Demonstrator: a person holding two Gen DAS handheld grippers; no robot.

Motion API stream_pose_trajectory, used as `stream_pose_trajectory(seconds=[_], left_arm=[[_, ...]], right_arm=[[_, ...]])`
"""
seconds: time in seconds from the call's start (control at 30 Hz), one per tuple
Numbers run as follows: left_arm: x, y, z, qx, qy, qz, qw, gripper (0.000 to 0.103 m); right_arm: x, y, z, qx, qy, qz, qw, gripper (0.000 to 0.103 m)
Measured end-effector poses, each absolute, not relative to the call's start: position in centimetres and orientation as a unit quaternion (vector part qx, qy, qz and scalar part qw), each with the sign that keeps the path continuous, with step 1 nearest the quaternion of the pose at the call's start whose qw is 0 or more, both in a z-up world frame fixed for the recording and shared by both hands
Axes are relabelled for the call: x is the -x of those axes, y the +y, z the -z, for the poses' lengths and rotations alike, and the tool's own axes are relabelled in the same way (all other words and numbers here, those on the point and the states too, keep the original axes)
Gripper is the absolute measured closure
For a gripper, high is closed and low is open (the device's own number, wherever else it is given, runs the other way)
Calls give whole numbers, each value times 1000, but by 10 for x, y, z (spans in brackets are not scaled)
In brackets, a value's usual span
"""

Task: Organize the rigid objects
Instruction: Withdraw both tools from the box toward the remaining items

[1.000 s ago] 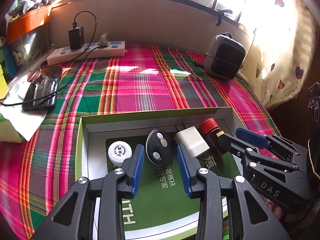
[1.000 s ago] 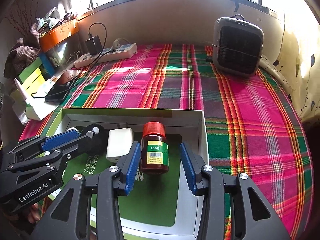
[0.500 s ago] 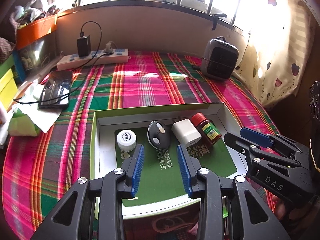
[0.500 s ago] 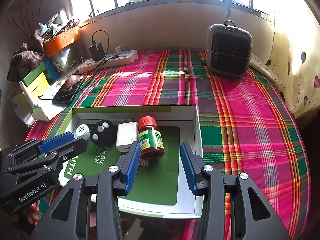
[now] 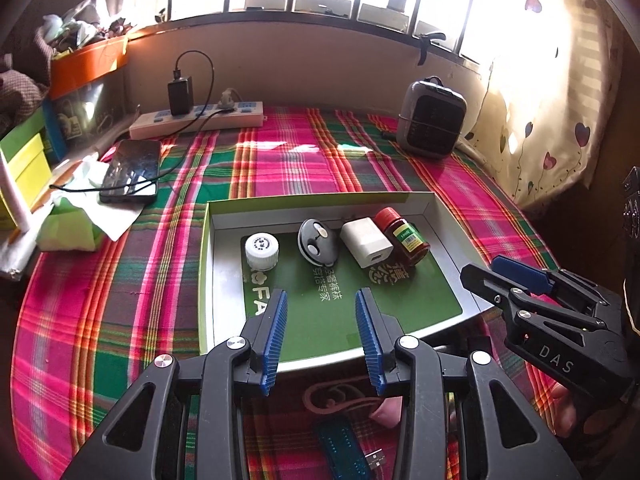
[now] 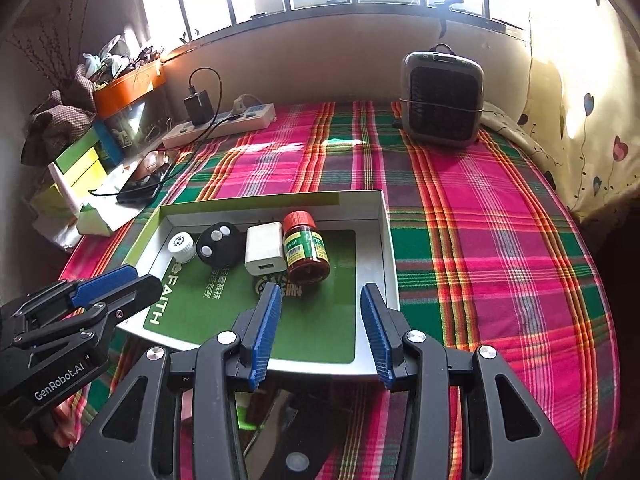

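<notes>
A shallow grey box lid [image 5: 224, 280] [image 6: 386, 248] with a green inner panel lies on the plaid cloth. Along its far side stand a white bottle cap [image 5: 261, 251] [image 6: 182, 245], a black round remote [image 5: 318, 243] [image 6: 219, 244], a white charger cube [image 5: 366, 242] [image 6: 265, 254] and a brown pill bottle with a red cap [image 5: 403, 236] [image 6: 306, 250]. My left gripper [image 5: 321, 300] is open over the lid's near part with nothing between its blue pads. My right gripper [image 6: 320, 292] is open just short of the pill bottle, also holding nothing.
At the back are a power strip with a black adapter [image 5: 196, 118], a grey heater [image 5: 432, 120] and an orange tray [image 5: 88, 64]. A phone [image 5: 130, 176] and crumpled paper lie at the left. A blue strap and USB plug [image 5: 344, 448] lie on the cloth near the front edge.
Both grippers have pulled back and slightly up from the lid, so the objects look smaller and farther away. The pill bottle no longer sits between the right gripper's pads.
</notes>
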State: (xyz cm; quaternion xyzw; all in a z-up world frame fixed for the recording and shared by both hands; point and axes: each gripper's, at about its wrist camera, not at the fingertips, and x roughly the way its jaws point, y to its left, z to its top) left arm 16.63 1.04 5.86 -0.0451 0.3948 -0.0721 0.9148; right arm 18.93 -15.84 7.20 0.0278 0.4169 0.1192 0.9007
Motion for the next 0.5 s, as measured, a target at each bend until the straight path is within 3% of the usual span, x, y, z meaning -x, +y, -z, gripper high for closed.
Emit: stream_pose_trajectory(seconds=[0.5], left_arm=[[-116,29,-41,75,401,73,910,64]], right_arm=[[-133,-176,-68,-36,411,-106,905,57]])
